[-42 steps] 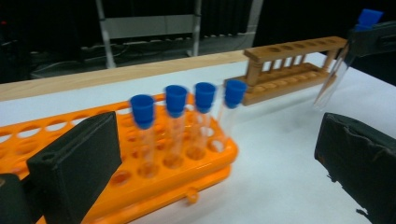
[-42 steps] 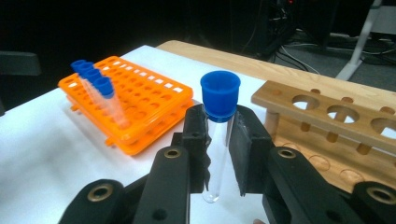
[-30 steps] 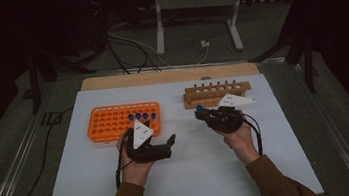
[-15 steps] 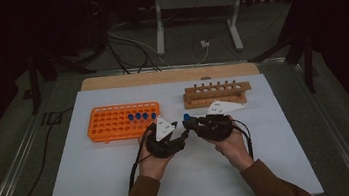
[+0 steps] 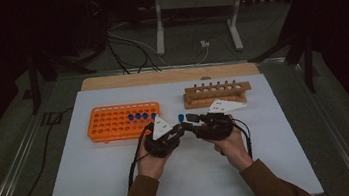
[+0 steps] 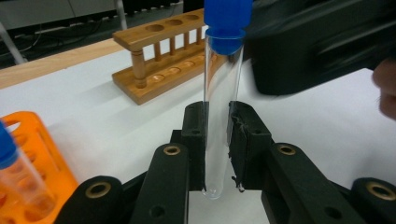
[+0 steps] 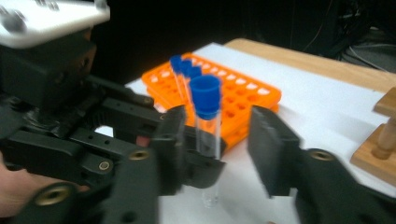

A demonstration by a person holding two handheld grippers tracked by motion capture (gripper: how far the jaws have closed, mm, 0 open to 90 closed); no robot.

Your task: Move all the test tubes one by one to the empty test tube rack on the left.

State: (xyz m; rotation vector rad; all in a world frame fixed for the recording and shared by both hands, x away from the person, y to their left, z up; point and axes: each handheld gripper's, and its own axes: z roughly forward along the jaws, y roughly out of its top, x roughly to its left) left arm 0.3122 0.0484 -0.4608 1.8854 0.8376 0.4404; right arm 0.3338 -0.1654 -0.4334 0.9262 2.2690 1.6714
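A clear test tube with a blue cap (image 5: 181, 118) stands upright above the white mat, between both grippers at the table's middle. My left gripper (image 6: 217, 140) is shut on the tube (image 6: 217, 93); its jaws have just closed onto the glass below the middle. My right gripper (image 7: 219, 140) faces it from the right, and its jaws have just been opening. The tube (image 7: 208, 121) stands between them, but the pads stand apart from it. In the high view my left gripper (image 5: 180, 127) and right gripper (image 5: 189, 121) meet tip to tip.
An orange tube rack (image 5: 122, 120) with several blue-capped tubes lies left of the grippers. A wooden rack (image 5: 217, 91) with empty holes stands behind the right hand. The white mat (image 5: 98, 188) covers the table; a wooden strip runs along its far edge.
My left gripper moved right from beside the orange rack to meet the right gripper and closed on the tube. The right jaws, shut on the tube before, have opened off it.
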